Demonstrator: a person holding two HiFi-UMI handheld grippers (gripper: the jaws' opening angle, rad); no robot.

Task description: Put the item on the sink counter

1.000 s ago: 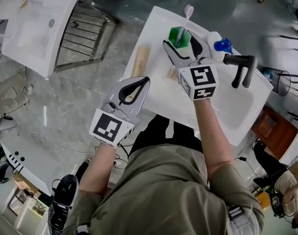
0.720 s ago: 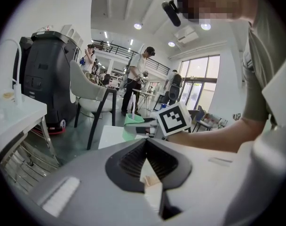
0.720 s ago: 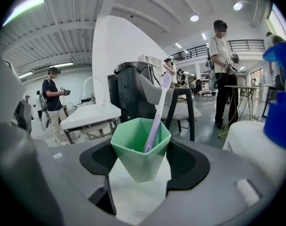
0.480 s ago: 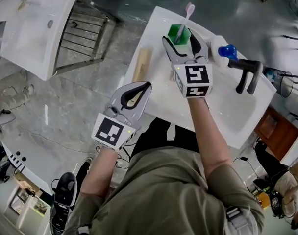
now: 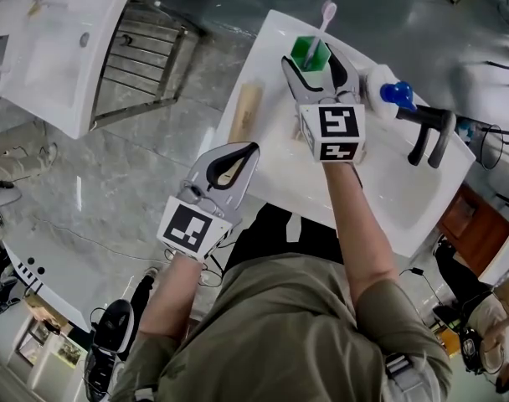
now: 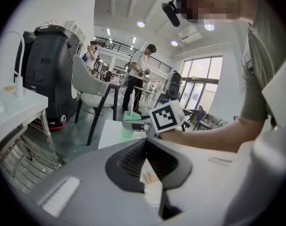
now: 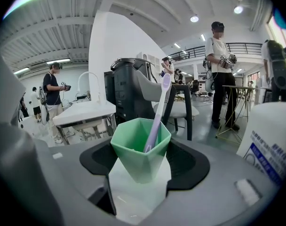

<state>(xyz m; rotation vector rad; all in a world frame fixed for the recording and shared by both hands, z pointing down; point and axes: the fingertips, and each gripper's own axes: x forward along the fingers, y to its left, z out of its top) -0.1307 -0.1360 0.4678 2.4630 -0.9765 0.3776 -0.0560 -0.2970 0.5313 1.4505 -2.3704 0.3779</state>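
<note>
Right gripper [image 7: 145, 163] has its jaws partly open, closed against both sides of the green cup [image 7: 136, 149], which stands upright with a toothbrush [image 7: 158, 112] inside, over the far corner of the sink counter [image 5: 271, 145]; contact between cup base and counter cannot be confirmed. Left gripper [image 6: 145, 142] has its jaws closed tip to tip on nothing, at the counter's near edge.

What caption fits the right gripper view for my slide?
Right gripper holding a faceted green plastic cup with a lilac toothbrush over the white sink counter.
</note>
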